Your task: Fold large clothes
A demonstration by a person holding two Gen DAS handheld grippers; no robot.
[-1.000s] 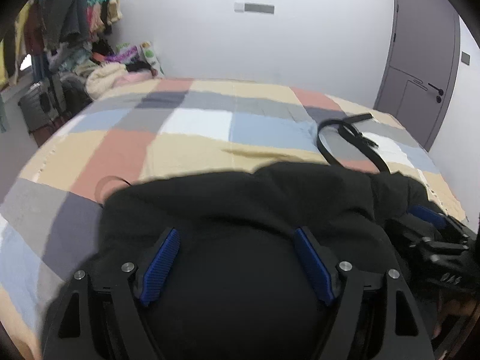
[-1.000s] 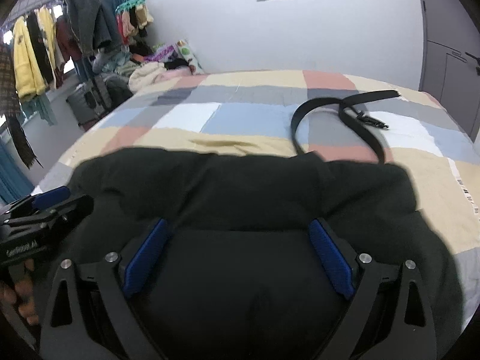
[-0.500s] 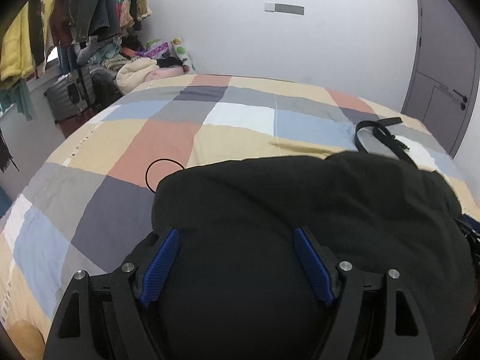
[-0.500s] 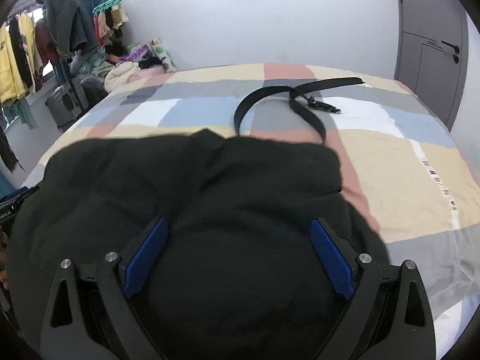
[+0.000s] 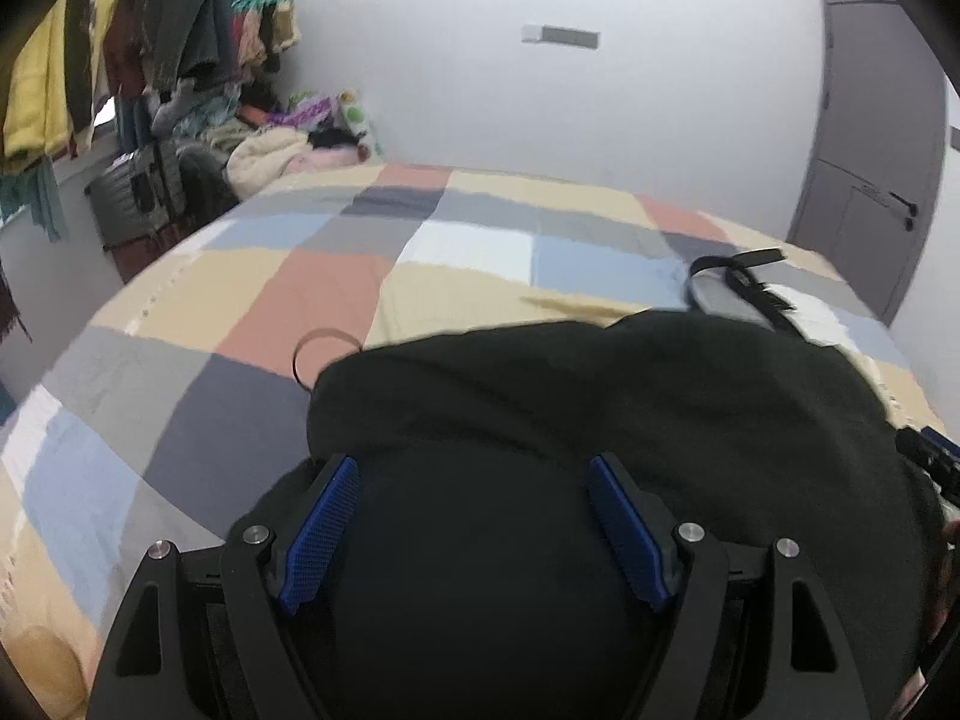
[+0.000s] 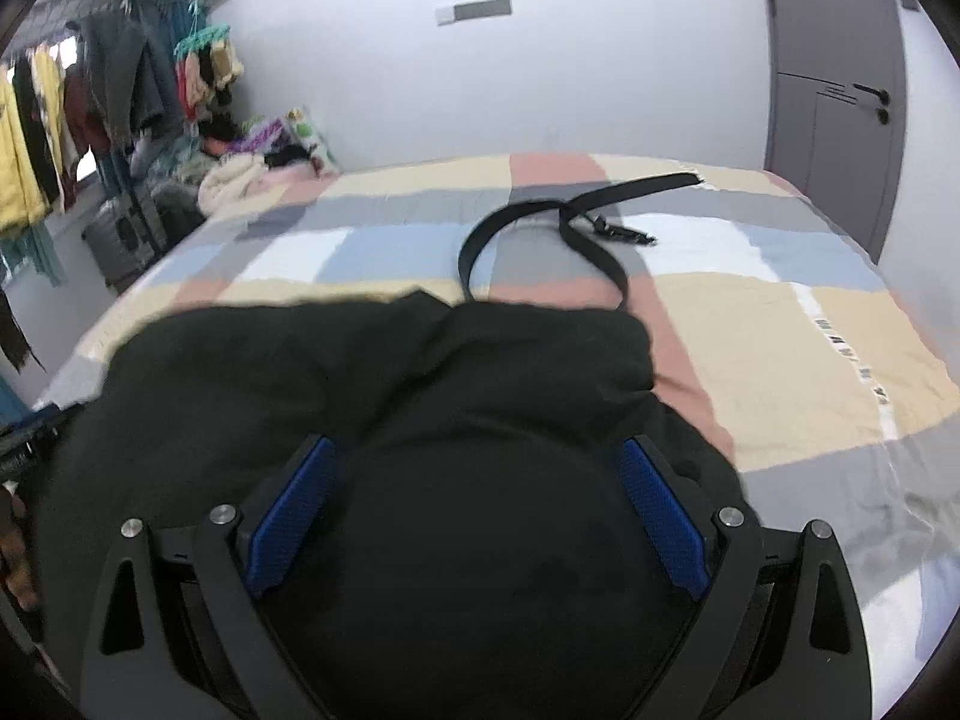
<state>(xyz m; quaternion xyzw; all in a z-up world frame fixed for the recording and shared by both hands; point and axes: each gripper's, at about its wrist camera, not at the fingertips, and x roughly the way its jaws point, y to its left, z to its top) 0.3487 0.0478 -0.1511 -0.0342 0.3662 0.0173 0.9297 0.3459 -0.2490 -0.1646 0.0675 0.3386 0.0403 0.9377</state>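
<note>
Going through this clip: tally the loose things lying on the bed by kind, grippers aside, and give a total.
Black garment: 1
Black belt: 1
Thin black ring, probably a hair tie: 1
Total: 3, all on the patchwork bedspread

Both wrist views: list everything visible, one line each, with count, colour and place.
black garment: one, black, bunched on the near part of the bed, between both grippers' fingers.
bedspread: one, checked beige, salmon, grey, blue and white, covering the bed.
belt: one, black, looped on the bedspread beyond the garment.
hair tie: one, thin dark ring, at the garment's left edge.
hanging clothes: several, mixed colours, rack at far left.
door: one, grey, far right.
left gripper: one, black with blue pads, jaws spread.
right gripper: one, black with blue pads, jaws spread.
</note>
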